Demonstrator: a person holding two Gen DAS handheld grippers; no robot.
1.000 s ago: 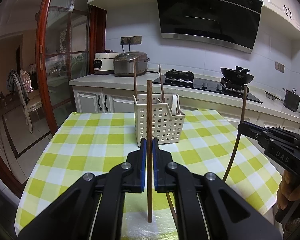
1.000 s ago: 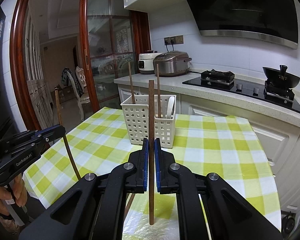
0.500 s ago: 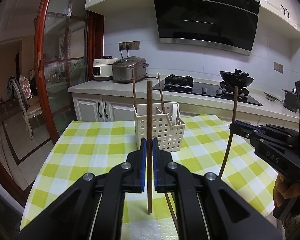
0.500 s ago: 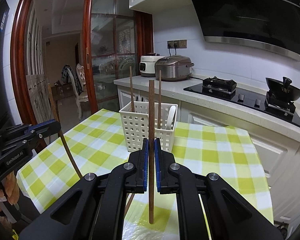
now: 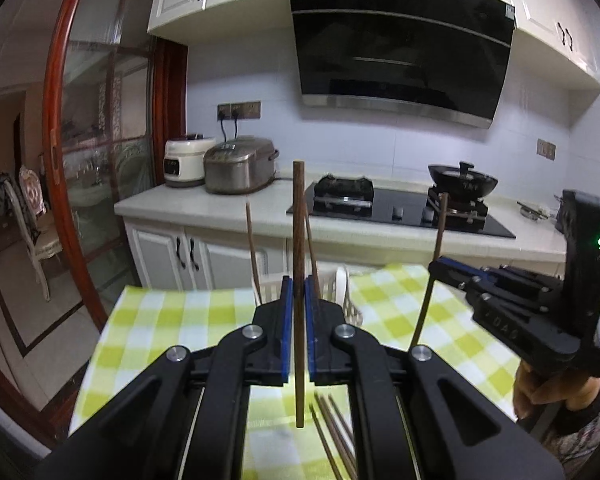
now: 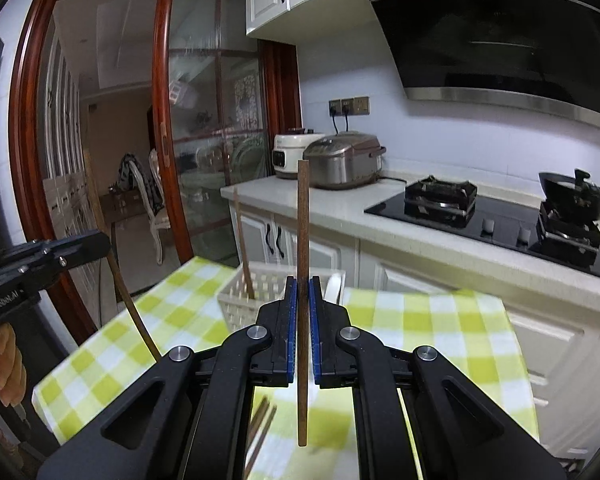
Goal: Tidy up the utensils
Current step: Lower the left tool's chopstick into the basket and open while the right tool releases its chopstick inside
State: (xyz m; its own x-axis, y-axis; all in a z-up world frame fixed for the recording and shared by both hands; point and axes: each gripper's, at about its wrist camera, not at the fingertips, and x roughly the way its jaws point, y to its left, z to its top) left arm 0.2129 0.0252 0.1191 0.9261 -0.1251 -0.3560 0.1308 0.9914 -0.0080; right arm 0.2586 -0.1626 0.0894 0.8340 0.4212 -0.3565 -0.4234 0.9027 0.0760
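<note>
My left gripper (image 5: 297,300) is shut on a brown chopstick (image 5: 299,240) held upright. My right gripper (image 6: 303,300) is shut on another brown chopstick (image 6: 302,232), also upright. Both are raised above the checked table. The white slotted utensil basket (image 6: 236,304) stands ahead, partly hidden behind the fingers, with two chopsticks (image 6: 242,244) and a white spoon (image 6: 334,286) in it. It also shows in the left wrist view (image 5: 350,306). Several loose chopsticks (image 5: 332,436) lie on the table below the grippers. Each gripper shows in the other's view, the right one (image 5: 436,266) and the left one (image 6: 104,242).
The table carries a green and white checked cloth (image 5: 172,320). Behind it runs a white counter (image 5: 204,208) with two rice cookers (image 5: 240,164), a black hob (image 5: 400,208) and a wok (image 5: 462,182). A wooden glass door (image 6: 180,120) stands at the left.
Both grippers have risen and tilted up with their chopsticks. The basket has dropped lower in view and now sits partly behind the fingers.
</note>
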